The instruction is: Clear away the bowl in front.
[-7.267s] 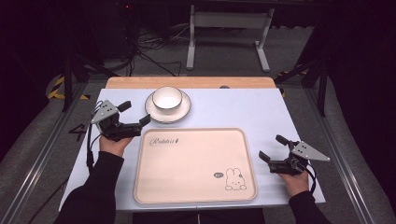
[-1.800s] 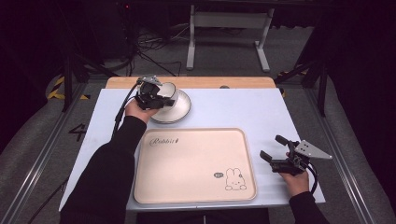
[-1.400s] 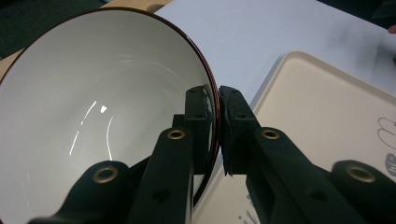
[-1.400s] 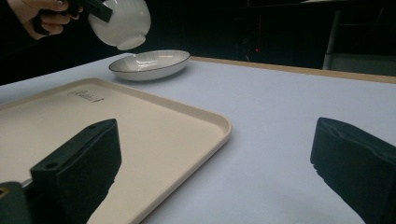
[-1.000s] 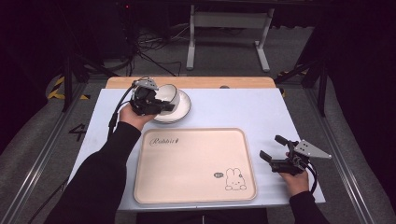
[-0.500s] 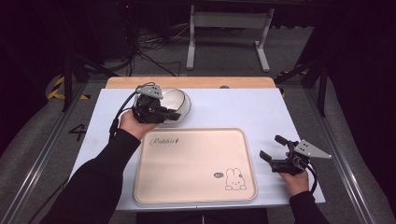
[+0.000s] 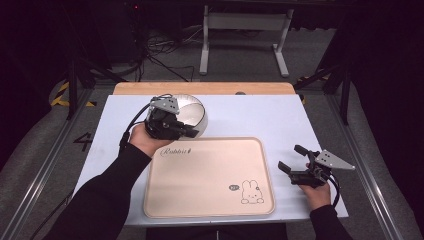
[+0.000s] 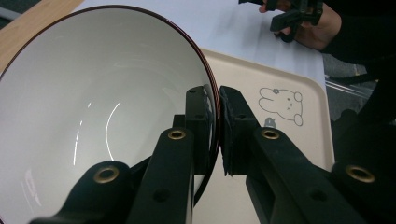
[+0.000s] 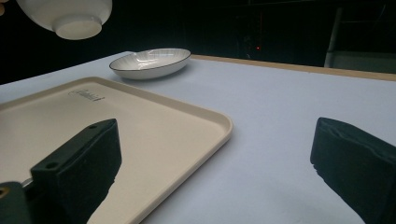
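Overhead first: left tool (image 7: 192, 131) sits upper left of centre, clamped on the rim of a white bowl (image 7: 192, 112), bowl lifted and tipped, held just past the top-left corner of the beige tray (image 7: 210, 175). Tray lies mid-frame on the pale counter (image 7: 260, 117), script logo at its upper left, rabbit drawing (image 7: 251, 192) at its lower right. Dark sleeve runs from bottom left up to the left hand (image 7: 145, 140). Right tool (image 7: 291, 162) is at lower right, just beside the tray's right edge, jaws spread wide, nothing between them; grey three-cornered plate on top, right hand (image 7: 316, 190) below it. Wooden strip along the counter's far edge, dark floor and metal frame legs beyond.

Left gripper view: bowl (image 8: 93, 107) takes the left and centre, white inside, thin dark rim. Left tool (image 8: 218, 126) has one jaw inside the bowl wall and one outside, pinched narrow on the rim. Tray (image 8: 280, 130) with the rabbit drawing (image 8: 281, 103) shows right of centre, below the bowl. Right tool (image 8: 280, 11) and its hand (image 8: 322, 32) sit at the top right, farther off.

Right gripper view: right tool (image 9: 215, 172) jaws rise far apart at lower left and lower right, wide, empty. Tray (image 9: 154, 135) fills the left half, corner near centre. A white plate (image 9: 150, 62) with a dark rim rests on the counter (image 9: 289, 107) at upper left, beyond the tray. Bowl (image 9: 70, 16) underside hangs at the top left corner, clear above the counter and apart from the plate.
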{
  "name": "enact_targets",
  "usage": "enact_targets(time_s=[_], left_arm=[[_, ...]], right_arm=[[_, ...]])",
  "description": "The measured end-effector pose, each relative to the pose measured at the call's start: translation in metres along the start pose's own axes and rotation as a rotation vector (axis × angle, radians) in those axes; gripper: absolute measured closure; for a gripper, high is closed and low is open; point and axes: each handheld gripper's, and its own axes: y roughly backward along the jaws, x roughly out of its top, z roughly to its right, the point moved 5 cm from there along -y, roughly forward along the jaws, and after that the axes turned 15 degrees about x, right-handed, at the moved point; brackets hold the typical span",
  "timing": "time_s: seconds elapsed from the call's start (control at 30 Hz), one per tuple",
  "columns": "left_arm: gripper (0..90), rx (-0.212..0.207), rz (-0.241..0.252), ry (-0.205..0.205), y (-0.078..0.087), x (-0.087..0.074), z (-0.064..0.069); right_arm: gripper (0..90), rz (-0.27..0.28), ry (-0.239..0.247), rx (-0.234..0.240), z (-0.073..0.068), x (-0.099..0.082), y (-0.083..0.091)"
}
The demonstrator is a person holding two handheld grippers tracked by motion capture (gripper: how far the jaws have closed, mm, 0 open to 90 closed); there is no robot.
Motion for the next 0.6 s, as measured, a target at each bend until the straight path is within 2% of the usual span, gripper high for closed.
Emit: enact_targets(time_s=[0.13, 0.17, 0.2, 0.27, 0.6], left_arm=[[83.1, -0.02, -0.009, -0.023, -0.002, 0.0, 0.005], [83.1, -0.036, -0.016, -0.03, -0.004, 0.0, 0.01], [83.1, -0.036, -0.016, -0.03, -0.004, 0.0, 0.01], [83.1, -0.063, -0.016, -0.03, -0.007, 0.0, 0.013], [83.2, -0.131, -0.067, -0.09, -0.025, -0.006, 0.035]], right_arm=[[2.2, 0.0, 0.0, 0.0, 0.0, 0.0, 0.0], [2.2, 0.0, -0.001, -0.001, 0.0, 0.0, 0.0], [2.2, 0.0, -0.001, -0.001, 0.0, 0.0, 0.0], [2.2, 0.0, -0.001, 0.0, 0.0, 0.0, 0.0], [2.2, 0.001, 0.001, 0.002, 0.0, 0.0, 0.0]])
